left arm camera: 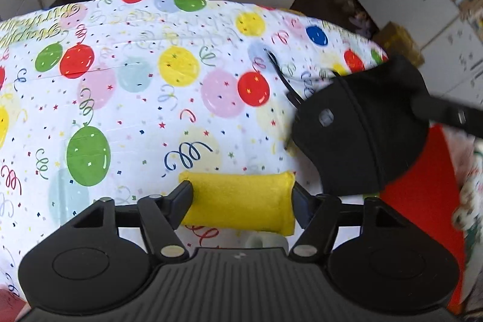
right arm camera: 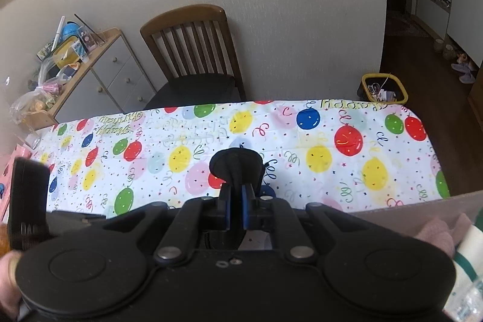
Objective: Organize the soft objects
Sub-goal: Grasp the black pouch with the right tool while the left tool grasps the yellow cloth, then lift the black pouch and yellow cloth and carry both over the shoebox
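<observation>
With our left gripper (left arm camera: 241,198) clamping the yellow cushion (left arm camera: 241,201) above the tablecloth (left arm camera: 135,98) and our right gripper (right arm camera: 236,202) pinching the black mask (right arm camera: 235,162), we risk its dangling strap (left arm camera: 279,71) snagging.

Black mask (left arm camera: 362,122): we see its far side blurred, smeared by motion.
Red box (left arm camera: 428,189): cut off at the right edge.
Yellow pad (left arm camera: 241,204): we lose its underside behind the left gripper (left arm camera: 242,198).

left tongs (left arm camera: 242,195) grip yellow cushion (left arm camera: 241,202) | black mask (left arm camera: 359,125) above tablecloth (left arm camera: 135,98)
</observation>
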{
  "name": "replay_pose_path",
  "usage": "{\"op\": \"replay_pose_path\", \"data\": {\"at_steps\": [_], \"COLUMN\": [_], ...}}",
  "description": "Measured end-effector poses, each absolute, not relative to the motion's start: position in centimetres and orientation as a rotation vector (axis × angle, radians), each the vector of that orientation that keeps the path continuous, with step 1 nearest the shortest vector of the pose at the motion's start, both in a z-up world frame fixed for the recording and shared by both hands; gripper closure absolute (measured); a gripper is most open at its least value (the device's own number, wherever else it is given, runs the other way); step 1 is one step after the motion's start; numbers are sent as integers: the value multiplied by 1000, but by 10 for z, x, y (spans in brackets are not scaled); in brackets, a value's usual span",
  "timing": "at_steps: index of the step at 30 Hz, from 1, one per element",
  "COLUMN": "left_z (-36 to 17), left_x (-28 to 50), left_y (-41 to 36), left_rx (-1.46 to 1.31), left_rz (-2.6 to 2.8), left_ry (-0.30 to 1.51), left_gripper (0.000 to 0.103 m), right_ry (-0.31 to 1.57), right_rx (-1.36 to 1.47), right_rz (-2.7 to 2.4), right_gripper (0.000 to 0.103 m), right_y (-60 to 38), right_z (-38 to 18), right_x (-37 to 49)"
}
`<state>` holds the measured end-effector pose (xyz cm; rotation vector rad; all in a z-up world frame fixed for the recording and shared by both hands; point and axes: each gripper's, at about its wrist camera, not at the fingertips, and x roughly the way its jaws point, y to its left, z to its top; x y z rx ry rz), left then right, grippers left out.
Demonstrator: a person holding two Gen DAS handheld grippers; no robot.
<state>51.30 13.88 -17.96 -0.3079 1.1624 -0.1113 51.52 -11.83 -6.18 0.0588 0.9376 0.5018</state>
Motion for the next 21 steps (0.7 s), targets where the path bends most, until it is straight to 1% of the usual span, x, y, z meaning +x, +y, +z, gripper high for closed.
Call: {"op": "replay_pose_path", "data": {"at_steps": [8, 10, 11, 14, 19, 21], "left_z": [-161, -157, -155, -150, -136, -134], "left_x": [512, 510, 509, 506, 497, 494], "left_y": [134, 137, 140, 146, 154, 160], "left_rx": [-315, -322, -330, -342, -286, -243], "left_rz": [-99, -90, -86, -66, 2, 50], "left_ry": [1119, 1121, 1124, 1147, 1155, 1161], "left_gripper": [67, 70, 72, 72, 72, 75], "right_ry": [911, 902, 898, 898, 896, 894], "right_rx": [74, 75, 70, 64, 75, 83], "right_rz": [501, 509, 510, 515, 514, 513], "right_gripper": [96, 96, 96, 96, 96, 96], "right_y": [-139, -145, -147, -152, -158, -161], "right_z": [-44, -37, -34, -30, -27, -27], "right_x": [497, 492, 489, 483, 475, 472]}}
